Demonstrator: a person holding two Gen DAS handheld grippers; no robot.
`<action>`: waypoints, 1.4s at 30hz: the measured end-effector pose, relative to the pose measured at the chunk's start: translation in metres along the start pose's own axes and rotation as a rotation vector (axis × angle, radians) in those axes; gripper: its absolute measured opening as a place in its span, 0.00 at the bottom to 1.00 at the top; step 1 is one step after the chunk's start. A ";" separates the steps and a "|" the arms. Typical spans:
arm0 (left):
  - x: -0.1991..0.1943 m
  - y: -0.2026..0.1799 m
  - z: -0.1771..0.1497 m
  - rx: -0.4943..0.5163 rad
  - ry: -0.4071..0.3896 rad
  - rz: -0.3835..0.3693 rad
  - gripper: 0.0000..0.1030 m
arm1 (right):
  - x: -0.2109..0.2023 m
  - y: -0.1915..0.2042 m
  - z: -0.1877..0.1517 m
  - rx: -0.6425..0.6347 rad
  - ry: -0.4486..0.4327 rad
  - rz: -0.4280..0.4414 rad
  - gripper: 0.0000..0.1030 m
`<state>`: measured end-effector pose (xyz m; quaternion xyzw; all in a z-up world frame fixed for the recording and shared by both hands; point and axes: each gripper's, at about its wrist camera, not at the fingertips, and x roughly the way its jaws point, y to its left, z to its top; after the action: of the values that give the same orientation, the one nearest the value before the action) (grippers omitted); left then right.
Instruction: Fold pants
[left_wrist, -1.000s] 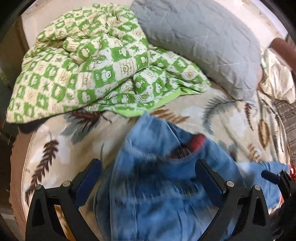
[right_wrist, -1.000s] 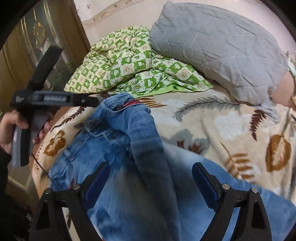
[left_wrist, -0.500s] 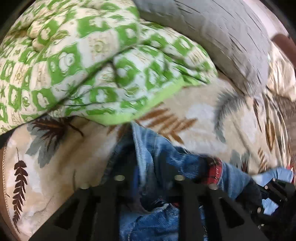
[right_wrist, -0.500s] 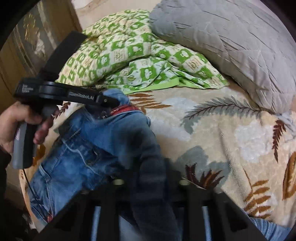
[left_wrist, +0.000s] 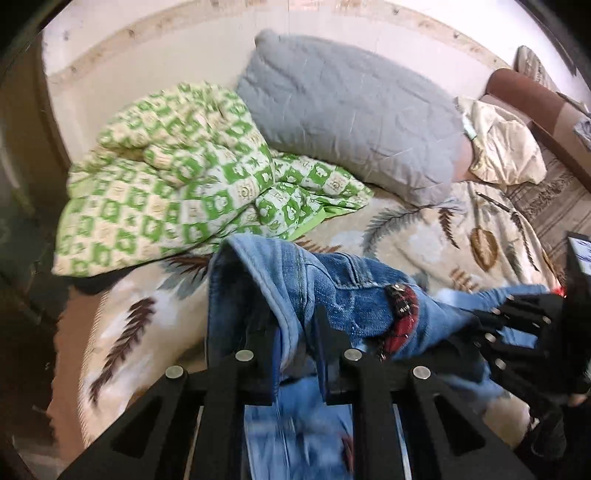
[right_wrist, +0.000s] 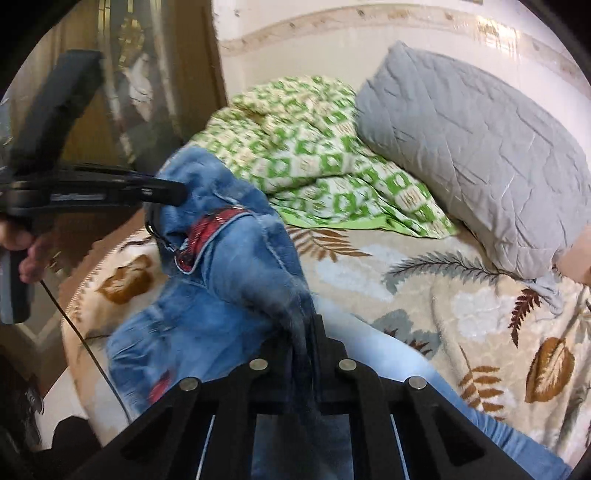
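Blue jeans (left_wrist: 332, 291) with a red plaid lining at the waistband (left_wrist: 404, 321) hang lifted above the bed. My left gripper (left_wrist: 297, 328) is shut on the waistband's left edge. My right gripper (right_wrist: 304, 332) is shut on another fold of the jeans (right_wrist: 236, 273); it also shows at the right of the left wrist view (left_wrist: 517, 332). The left gripper shows from the side in the right wrist view (right_wrist: 162, 192), pinching the denim. The legs trail down onto the bed, partly hidden below the grippers.
The bed has a beige leaf-print blanket (left_wrist: 424, 236). A green-and-cream checked quilt (left_wrist: 177, 184) and a grey pillow (left_wrist: 354, 114) lie at the head. A cream pillow (left_wrist: 506, 147) sits at the right. A wooden cabinet (right_wrist: 110, 74) stands left of the bed.
Both grippers went from open over the jeans to shut on the waistband. They have since lifted the denim up off the bed, and the view has pulled back.
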<state>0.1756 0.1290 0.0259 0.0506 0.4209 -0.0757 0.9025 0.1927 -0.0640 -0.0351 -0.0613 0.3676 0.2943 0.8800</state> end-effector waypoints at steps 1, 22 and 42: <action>-0.010 -0.003 -0.006 0.006 -0.001 0.010 0.16 | -0.008 0.007 -0.004 -0.010 -0.008 0.012 0.08; 0.042 -0.001 -0.189 -0.213 0.130 -0.031 0.46 | 0.032 0.066 -0.106 -0.161 0.214 0.015 0.13; 0.039 0.016 -0.221 -0.881 0.093 -0.163 0.94 | -0.049 0.031 -0.063 -0.046 0.015 0.063 0.98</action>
<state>0.0365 0.1756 -0.1450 -0.3686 0.4558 0.0422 0.8091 0.1092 -0.0819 -0.0438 -0.0723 0.3692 0.3299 0.8658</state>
